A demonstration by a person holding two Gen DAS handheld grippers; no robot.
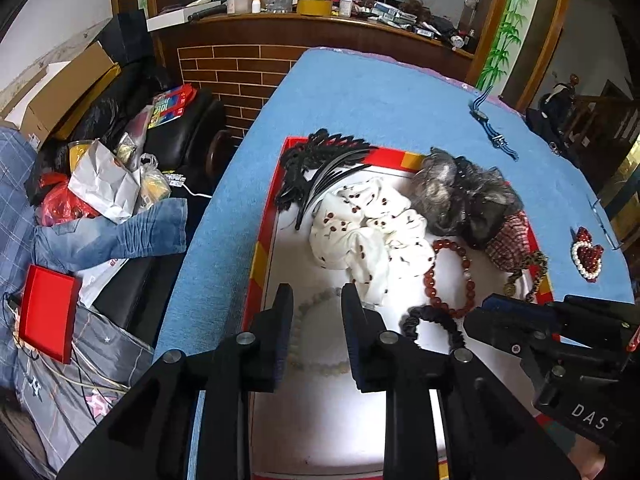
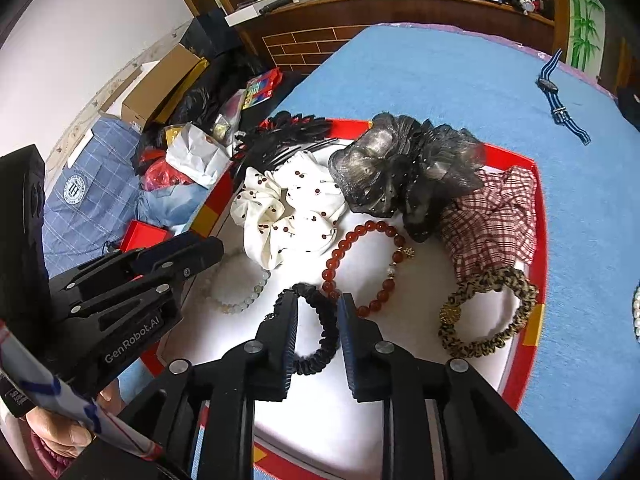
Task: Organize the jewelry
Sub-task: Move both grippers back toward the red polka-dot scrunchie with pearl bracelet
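The left hand-held gripper hovers with its fingers parted and empty over a pale bead bracelet in the red-rimmed tray. The right hand-held gripper, likewise parted and empty, straddles a black scrunchie there. The tray also holds one red bracelet and four more scrunchies; one watch lies apart on the tabletop.

A lived-in home: cluttered wooden counter, black sofa heaped with clothes.
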